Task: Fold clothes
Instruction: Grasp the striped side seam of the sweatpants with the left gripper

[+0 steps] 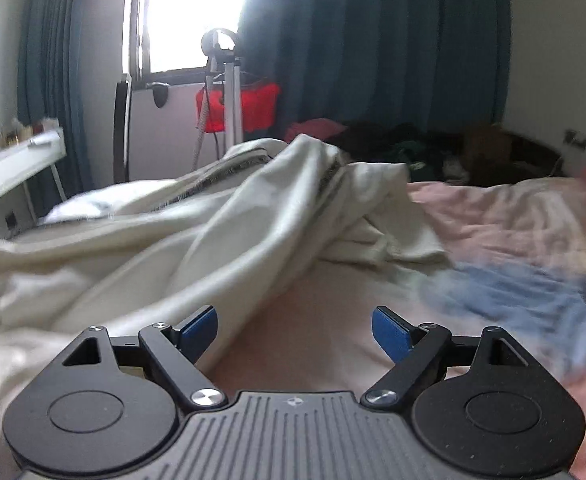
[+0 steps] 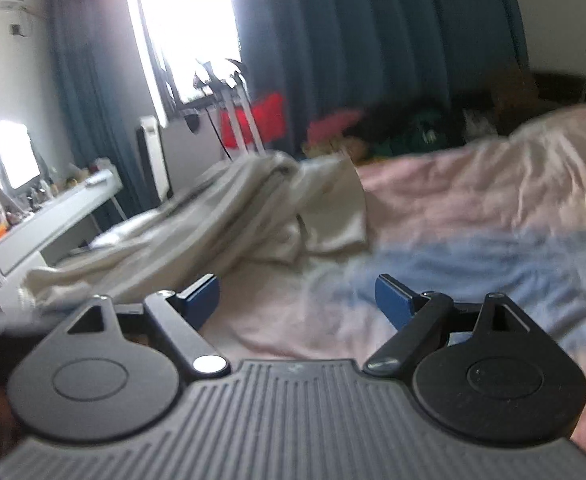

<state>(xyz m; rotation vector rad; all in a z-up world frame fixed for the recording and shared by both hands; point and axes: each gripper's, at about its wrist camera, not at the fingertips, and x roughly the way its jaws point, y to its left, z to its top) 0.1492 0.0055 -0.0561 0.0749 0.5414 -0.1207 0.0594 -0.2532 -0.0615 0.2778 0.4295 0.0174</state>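
A cream-white garment (image 1: pixel 165 236) lies crumpled across the left half of the bed, with a dark zipper line along its upper folds. In the right wrist view the same cream garment (image 2: pixel 253 220) is bunched at the left middle. My left gripper (image 1: pixel 295 330) stands open just above the bed, its left blue pad (image 1: pixel 201 328) at the garment's near edge, nothing between the pads. My right gripper (image 2: pixel 297 300) is open too, over the bedsheet to the right of the garment, holding nothing.
The bed carries a pink and blue sheet (image 1: pixel 513 240). A heap of dark and red clothes (image 1: pixel 433 148) lies at the far side under teal curtains. A white desk (image 2: pixel 53 216) with small items stands on the left. A tripod (image 1: pixel 229 92) and a red item (image 1: pixel 253 108) stand by the window.
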